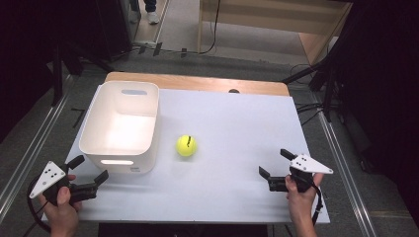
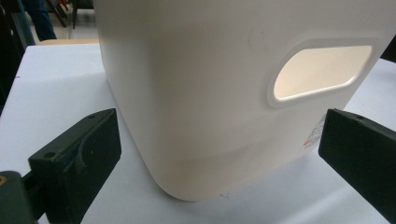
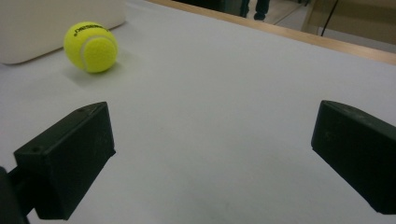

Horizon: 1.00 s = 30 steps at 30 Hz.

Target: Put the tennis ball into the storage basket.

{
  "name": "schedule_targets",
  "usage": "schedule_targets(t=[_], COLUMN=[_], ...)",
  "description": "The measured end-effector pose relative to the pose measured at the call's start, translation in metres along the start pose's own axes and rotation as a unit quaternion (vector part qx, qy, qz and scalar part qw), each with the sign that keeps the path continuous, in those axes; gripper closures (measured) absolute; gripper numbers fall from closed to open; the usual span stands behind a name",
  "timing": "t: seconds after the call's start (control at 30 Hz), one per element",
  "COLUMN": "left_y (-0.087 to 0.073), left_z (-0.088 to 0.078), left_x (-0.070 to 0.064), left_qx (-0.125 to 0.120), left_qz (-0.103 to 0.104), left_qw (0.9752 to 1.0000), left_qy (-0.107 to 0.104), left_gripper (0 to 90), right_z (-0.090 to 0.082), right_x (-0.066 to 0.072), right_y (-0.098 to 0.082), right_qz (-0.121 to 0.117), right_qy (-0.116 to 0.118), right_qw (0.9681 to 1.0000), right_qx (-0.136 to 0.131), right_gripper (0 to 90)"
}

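White tabletop (image 1: pixel 232 123) under a fixed overhead camera, wooden strip along the far edge, dark floor and metal rails (image 1: pixel 29 143) to either side.

Nearest, at about 7 o'clock of the table: left gripper (image 1: pixel 89 170) in a hand (image 1: pixel 63 207), jaws spread wide, nothing between them, aimed at the near corner of the white bin (image 1: pixel 121 163). Seen along those jaws in the left gripper view: bin wall (image 2: pixel 196 102) close ahead, handle cutout (image 2: pixel 322 70) toward 2 o'clock, a small label low on the wall by the right jaw. Pads apart from the bin, not touching.

At about 5 o'clock of the table: right gripper (image 1: pixel 273 163) in the other hand (image 1: pixel 299 195), jaws likewise released and wide, empty, hovering over bare tabletop and pointing toward the middle.

Farther in, near the table's centre: yellow tennis ball (image 1: pixel 186 145), resting on the surface just beside the bin's right wall, well apart from both grippers. In the right gripper view, ball (image 3: pixel 91 46) at about 10 o'clock, beyond the left jaw, black lettering on top.

Farthest: bin occupying the 9-to-11 o'clock part, upright, inside bare.
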<state>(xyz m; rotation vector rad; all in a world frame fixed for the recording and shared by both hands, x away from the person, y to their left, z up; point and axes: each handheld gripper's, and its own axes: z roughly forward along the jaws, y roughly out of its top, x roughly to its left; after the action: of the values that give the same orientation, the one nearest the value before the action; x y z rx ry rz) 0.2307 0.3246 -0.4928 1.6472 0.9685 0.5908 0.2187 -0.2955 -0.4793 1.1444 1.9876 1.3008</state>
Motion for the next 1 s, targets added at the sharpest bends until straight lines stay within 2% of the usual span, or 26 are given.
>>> schedule_targets(t=[0.07, 0.1, 0.4, 0.6, 1.0], left_y=[0.0, 0.0, 0.0, 0.0, 0.0], left_z=[-0.001, -0.001, -0.001, 0.0, 0.001], left_x=[0.0, 0.0, 0.0, 0.0, -0.001], left_qx=[-0.001, -0.002, -0.002, -0.001, 0.002], left_qz=[0.002, 0.0, 0.002, 0.002, 0.006], left_qw=[1.0, 1.0, 1.0, 1.0, 1.0], left_qy=[0.0, 0.0, -0.003, -0.003, -0.003], left_gripper=[0.0, 0.0, 0.0, 0.0, 0.0], right_z=[0.003, 0.009, 0.029, 0.036, 0.054], right_x=[0.001, 0.005, 0.016, 0.019, 0.024], right_y=[0.003, 0.009, 0.037, 0.048, 0.066], right_qz=[-0.004, -0.005, -0.033, -0.04, -0.045], right_qy=[0.002, 0.014, 0.036, 0.046, 0.059], right_qw=[1.0, 0.9999, 0.9987, 0.9981, 0.9966], right_qx=[0.0, 0.0, 0.013, 0.014, 0.034], right_gripper=[0.0, 0.0, 0.0, 0.0, 0.0])
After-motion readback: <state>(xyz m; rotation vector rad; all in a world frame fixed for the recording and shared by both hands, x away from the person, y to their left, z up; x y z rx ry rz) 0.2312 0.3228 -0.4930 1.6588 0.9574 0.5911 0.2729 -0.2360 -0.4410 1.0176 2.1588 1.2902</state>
